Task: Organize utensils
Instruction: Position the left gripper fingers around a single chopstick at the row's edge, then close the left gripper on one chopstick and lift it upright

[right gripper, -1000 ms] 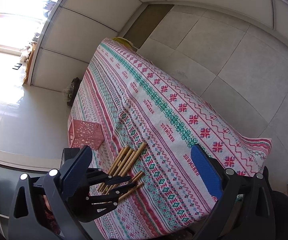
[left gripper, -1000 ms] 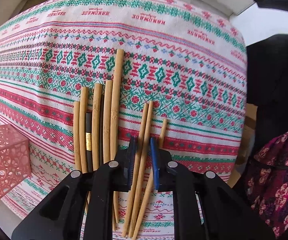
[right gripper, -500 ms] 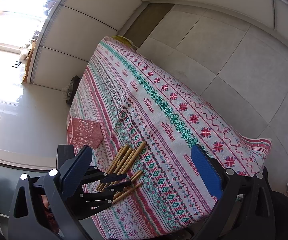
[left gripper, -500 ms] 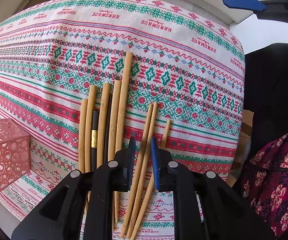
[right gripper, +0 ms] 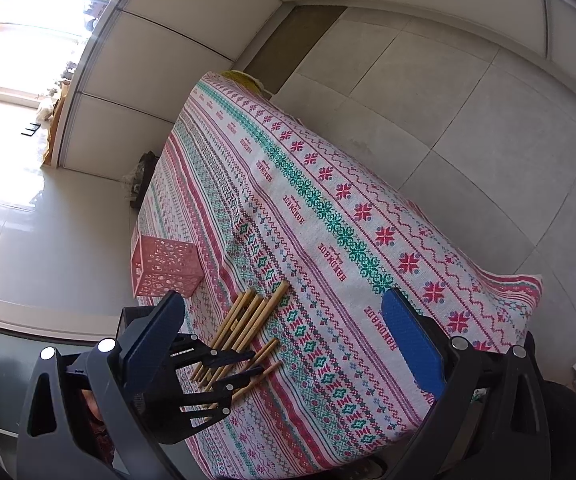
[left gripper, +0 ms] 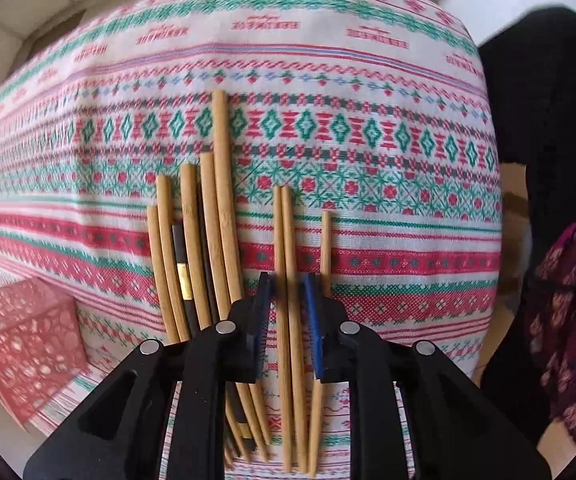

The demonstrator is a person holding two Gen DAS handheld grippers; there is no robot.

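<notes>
Since a second ago your left gripper (left gripper: pixel 286 320) has rolled slightly; its jaws stand narrowly apart astride two chopsticks (left gripper: pixel 288 280), grip unclear, lower lengths hidden. Right gripper (right gripper: pixel 288 344) gapes empty above the worktop (right gripper: pixel 327 220). Pink basket (left gripper: pixel 20 344) sits beside, edge-cropped.

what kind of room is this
Probably a room in a home: a table under a patterned tablecloth, chopsticks and a pink perforated basket on it, pale tiled floor, bright window.
</notes>
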